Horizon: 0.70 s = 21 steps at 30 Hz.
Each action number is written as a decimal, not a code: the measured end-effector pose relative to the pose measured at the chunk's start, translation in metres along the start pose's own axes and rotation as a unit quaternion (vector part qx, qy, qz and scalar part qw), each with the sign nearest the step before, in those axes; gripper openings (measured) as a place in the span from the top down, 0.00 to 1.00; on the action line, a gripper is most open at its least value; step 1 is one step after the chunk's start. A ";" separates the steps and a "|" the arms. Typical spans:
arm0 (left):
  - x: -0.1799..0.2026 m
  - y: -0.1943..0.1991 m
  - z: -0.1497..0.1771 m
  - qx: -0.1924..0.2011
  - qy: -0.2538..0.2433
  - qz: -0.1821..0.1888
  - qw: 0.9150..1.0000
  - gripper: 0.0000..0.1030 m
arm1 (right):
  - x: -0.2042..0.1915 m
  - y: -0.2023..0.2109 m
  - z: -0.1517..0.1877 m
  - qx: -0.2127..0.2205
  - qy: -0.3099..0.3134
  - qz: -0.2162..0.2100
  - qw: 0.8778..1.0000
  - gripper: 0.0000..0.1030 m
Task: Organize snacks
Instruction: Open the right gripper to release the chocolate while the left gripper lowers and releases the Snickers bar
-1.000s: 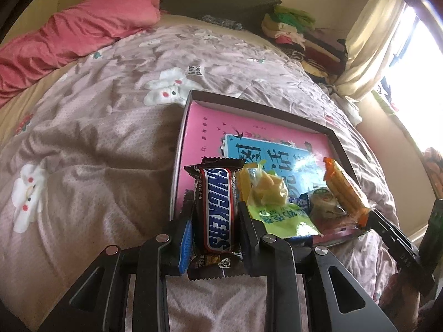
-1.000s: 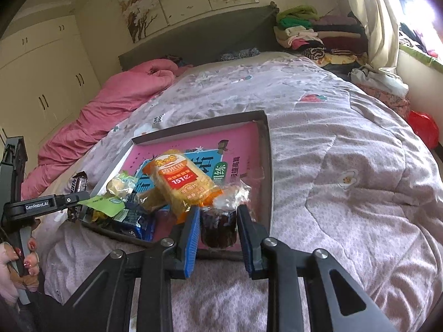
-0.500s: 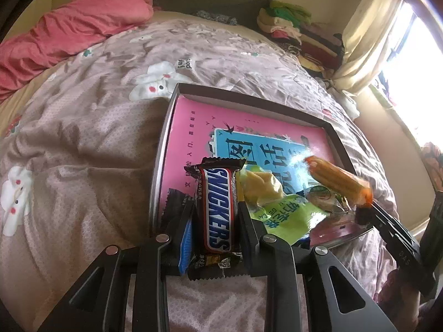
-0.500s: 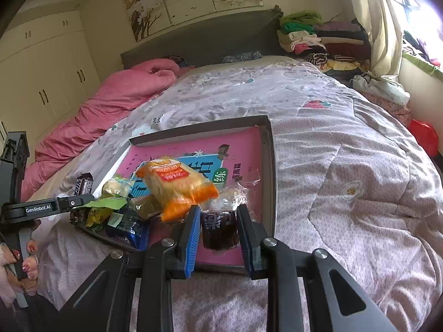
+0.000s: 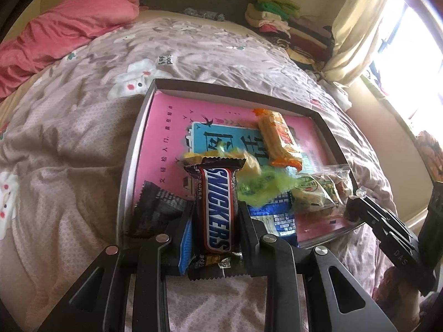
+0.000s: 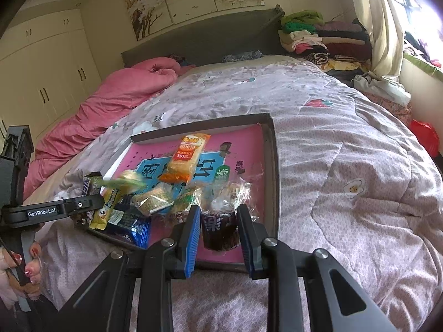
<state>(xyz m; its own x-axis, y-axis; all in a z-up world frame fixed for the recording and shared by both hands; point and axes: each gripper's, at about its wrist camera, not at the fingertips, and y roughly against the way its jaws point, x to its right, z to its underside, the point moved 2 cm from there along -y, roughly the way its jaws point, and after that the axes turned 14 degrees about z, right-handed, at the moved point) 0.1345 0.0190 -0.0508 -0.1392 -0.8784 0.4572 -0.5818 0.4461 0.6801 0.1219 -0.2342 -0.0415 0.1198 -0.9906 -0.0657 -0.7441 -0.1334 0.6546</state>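
Reading wrapper: SNICKERS, white letters, on glossy bar (image 5: pixel 217 207)
Left gripper (image 5: pixel 216 221): clamped on bar
Right gripper (image 6: pixel 218 228): clamped on clear-wrapped dark snack (image 6: pixel 220 231)

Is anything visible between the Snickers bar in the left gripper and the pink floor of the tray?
Yes. The Snickers bar, clamped in the left gripper, has a black wrapper and a blue packet at the tray's near edge; farther pink floor looks bare.

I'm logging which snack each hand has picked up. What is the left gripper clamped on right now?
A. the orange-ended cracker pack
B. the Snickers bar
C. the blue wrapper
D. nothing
B: the left wrist view shows the left gripper with its jaws pressed against both sides of the Snickers bar, while the orange-ended cracker pack lies in the tray.
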 end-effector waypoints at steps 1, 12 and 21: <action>0.000 0.000 0.000 -0.001 0.000 0.001 1.000 0.71 | -0.001 0.000 0.001 -0.001 0.001 -0.001 1.000 0.73; 0.006 -0.004 0.002 -0.007 -0.009 0.013 1.000 0.71 | 0.001 0.002 0.008 -0.009 -0.002 -0.001 1.000 0.73; 0.006 -0.007 0.001 -0.010 -0.008 0.015 1.000 0.71 | 0.003 0.005 0.008 -0.008 -0.005 -0.001 1.000 0.73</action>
<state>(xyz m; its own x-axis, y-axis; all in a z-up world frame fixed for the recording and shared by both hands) 0.1370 0.0100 -0.0534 -0.1701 -0.8667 0.4689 -0.5615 0.4762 0.6767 0.1130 -0.2382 -0.0446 0.1149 -0.9906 -0.0737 -0.7334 -0.1346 0.6663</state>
